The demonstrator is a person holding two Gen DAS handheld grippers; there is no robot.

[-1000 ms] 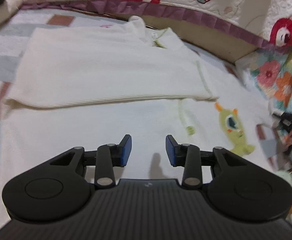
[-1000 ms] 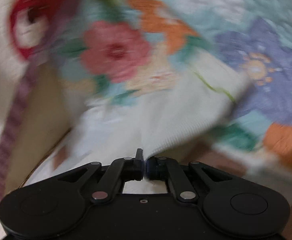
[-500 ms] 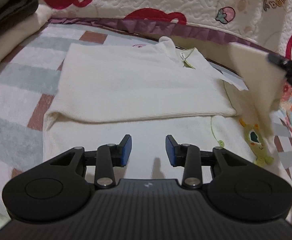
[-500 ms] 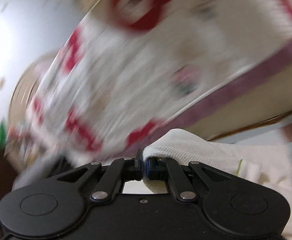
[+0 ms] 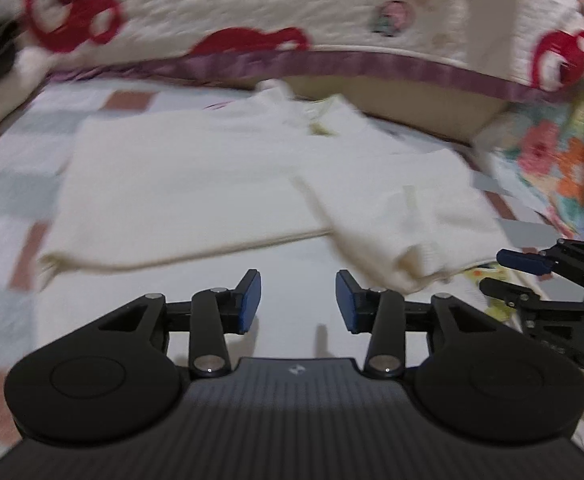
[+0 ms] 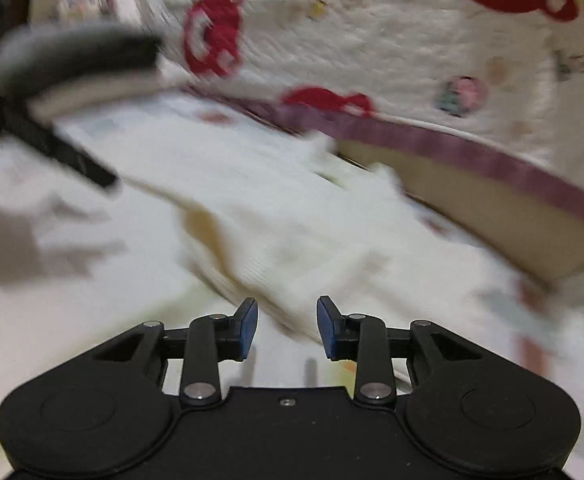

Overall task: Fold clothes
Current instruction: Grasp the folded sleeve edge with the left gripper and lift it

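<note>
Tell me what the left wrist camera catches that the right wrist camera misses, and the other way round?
Only the left wrist view shows the flowered quilt at the far right, and the right gripper seen from outside, near the folded-over sleeve.

Only the right wrist view shows a dark and pale stack of folded cloth at the upper left, too blurred to identify further.

Both show the cream top lying on the bed, the white quilt with red bears behind it, and each camera's own gripper, left and right, jaws apart and empty.
</note>
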